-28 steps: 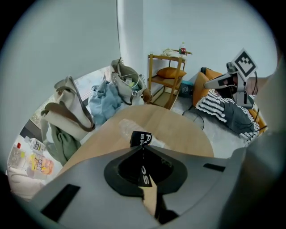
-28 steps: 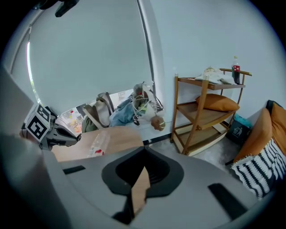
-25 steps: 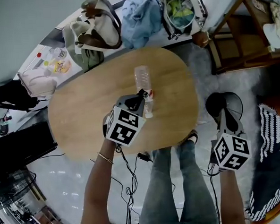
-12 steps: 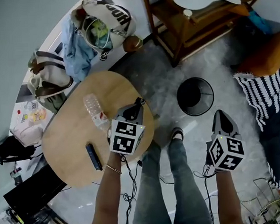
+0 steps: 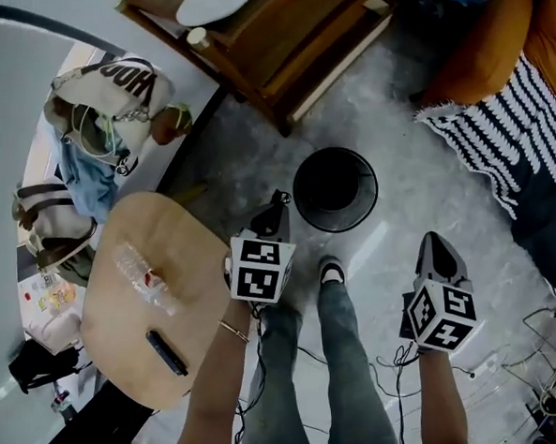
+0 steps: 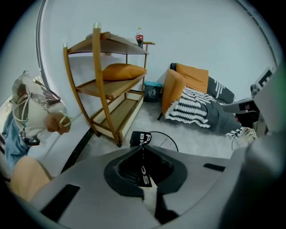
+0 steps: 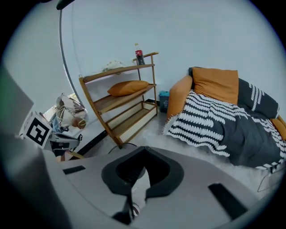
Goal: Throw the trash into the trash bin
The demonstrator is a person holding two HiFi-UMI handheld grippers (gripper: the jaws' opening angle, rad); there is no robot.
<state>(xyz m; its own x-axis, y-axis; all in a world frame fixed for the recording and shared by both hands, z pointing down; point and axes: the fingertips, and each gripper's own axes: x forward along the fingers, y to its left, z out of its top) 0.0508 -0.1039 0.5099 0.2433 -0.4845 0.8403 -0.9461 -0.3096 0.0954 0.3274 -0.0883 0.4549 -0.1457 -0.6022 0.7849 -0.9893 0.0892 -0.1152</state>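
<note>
The round black trash bin [image 5: 334,189] stands on the grey floor just right of and beyond my left gripper [image 5: 279,201]. That gripper is shut on a flat black wrapper with white print [image 6: 141,138], which sticks out past its tips [image 6: 142,148]; the bin's rim [image 6: 172,141] shows just behind it. My right gripper [image 5: 439,246] hangs over the floor to the right of the bin, and its jaws meet at the tip [image 7: 143,150] with nothing between them.
A round wooden table [image 5: 189,231] at the left carries a clear plastic bottle [image 5: 142,276] and a dark bar [image 5: 166,353]. A wooden shelf unit [image 5: 286,52] stands beyond the bin and an orange sofa with a striped blanket [image 5: 511,118] at the right. The person's legs [image 5: 342,353] are between the grippers.
The view has swung from the table to the bin. Both grippers have moved right, off the table side; the left one, once over the tabletop by the bottle, now sits beside the bin.
</note>
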